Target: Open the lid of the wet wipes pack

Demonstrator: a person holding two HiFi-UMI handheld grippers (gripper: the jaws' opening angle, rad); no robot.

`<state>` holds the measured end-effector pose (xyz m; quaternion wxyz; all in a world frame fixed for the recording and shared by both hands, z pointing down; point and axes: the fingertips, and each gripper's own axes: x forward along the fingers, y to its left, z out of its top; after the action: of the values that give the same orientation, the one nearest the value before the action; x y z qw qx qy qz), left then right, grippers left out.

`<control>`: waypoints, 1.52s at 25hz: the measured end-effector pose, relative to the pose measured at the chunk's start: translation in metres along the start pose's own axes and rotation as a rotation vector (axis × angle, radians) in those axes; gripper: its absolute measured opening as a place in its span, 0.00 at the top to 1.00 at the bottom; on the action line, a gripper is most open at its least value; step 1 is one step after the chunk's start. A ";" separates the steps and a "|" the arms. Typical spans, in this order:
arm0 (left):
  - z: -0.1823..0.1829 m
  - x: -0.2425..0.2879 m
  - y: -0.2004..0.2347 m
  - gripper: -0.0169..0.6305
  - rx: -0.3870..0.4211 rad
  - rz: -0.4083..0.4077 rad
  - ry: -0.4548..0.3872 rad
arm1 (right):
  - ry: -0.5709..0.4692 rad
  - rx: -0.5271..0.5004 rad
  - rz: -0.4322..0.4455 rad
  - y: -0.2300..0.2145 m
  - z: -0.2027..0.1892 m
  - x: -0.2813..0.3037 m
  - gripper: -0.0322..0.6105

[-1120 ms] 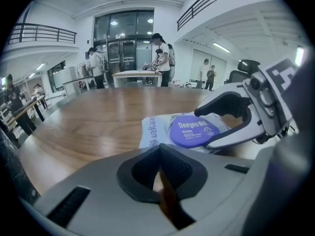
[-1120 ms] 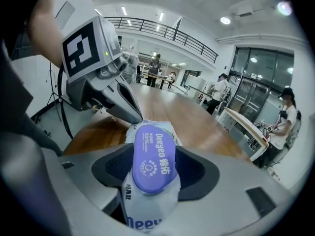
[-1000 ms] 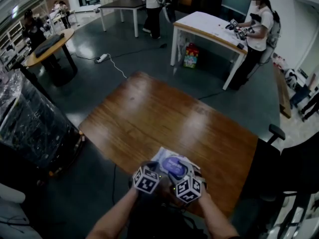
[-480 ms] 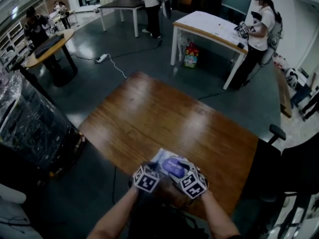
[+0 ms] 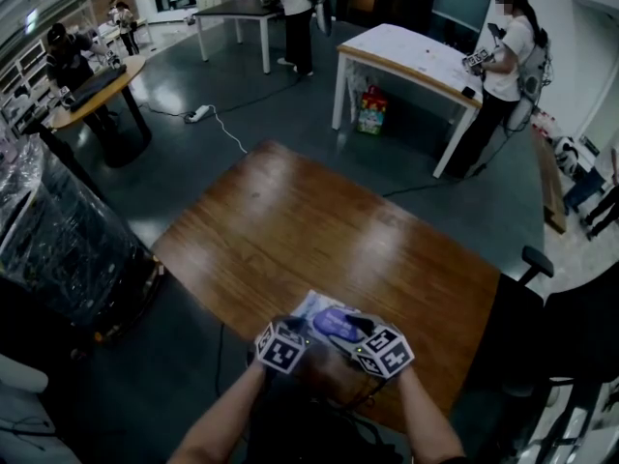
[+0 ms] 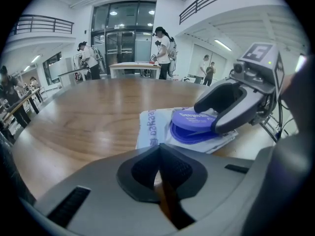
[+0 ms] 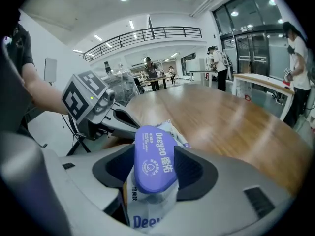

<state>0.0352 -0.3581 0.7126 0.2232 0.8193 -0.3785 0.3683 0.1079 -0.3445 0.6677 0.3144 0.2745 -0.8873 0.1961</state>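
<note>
The wet wipes pack (image 5: pixel 311 309), white with a purple lid (image 5: pixel 335 323), lies at the near edge of the wooden table (image 5: pixel 319 225). My right gripper (image 7: pixel 153 167) is shut on the lid (image 7: pixel 152 154), which stands raised off the pack (image 7: pixel 146 219). In the left gripper view the lid (image 6: pixel 198 119) is lifted a little above its purple ring (image 6: pixel 189 134), with the right gripper's fingers (image 6: pixel 231 101) round it. My left gripper (image 6: pixel 160 149) is shut, its tips at the pack's near edge (image 6: pixel 152 132); nothing shows between them.
A black office chair (image 5: pixel 542 298) stands off the table's right end. A plastic-wrapped black object (image 5: pixel 48 240) is to the left. Further back are a white table (image 5: pixel 411 61) with a person (image 5: pixel 503 56) and a round table (image 5: pixel 92 90).
My right gripper has shifted a little to the right and tilted, and the purple lid has come up off the pack. The left gripper has barely moved.
</note>
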 end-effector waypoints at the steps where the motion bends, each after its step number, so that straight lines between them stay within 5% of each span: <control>1: 0.000 0.000 0.000 0.96 -0.001 -0.001 0.001 | -0.016 0.000 -0.006 0.001 0.002 -0.004 0.55; 11: -0.001 -0.004 0.003 0.97 -0.011 0.017 -0.010 | -0.149 -0.126 -0.168 -0.014 0.046 -0.039 0.84; 24: 0.019 -0.046 0.003 0.97 -0.054 0.051 -0.138 | -0.199 -0.068 -0.426 -0.081 0.041 -0.038 0.84; 26: 0.025 -0.054 -0.002 0.96 -0.057 0.040 -0.164 | -0.208 -0.041 -0.460 -0.090 0.036 -0.040 0.78; 33: 0.058 -0.092 -0.017 0.96 -0.071 -0.021 -0.328 | -0.335 0.082 -0.546 -0.091 0.039 -0.073 0.72; 38: 0.082 -0.127 -0.034 0.97 -0.032 -0.086 -0.451 | -0.434 0.129 -0.532 -0.039 0.055 -0.105 0.93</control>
<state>0.0415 -0.3317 0.5601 0.1612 0.8926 -0.3894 0.1601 0.1755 -0.3646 0.5645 0.1404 0.5509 -0.8166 0.0999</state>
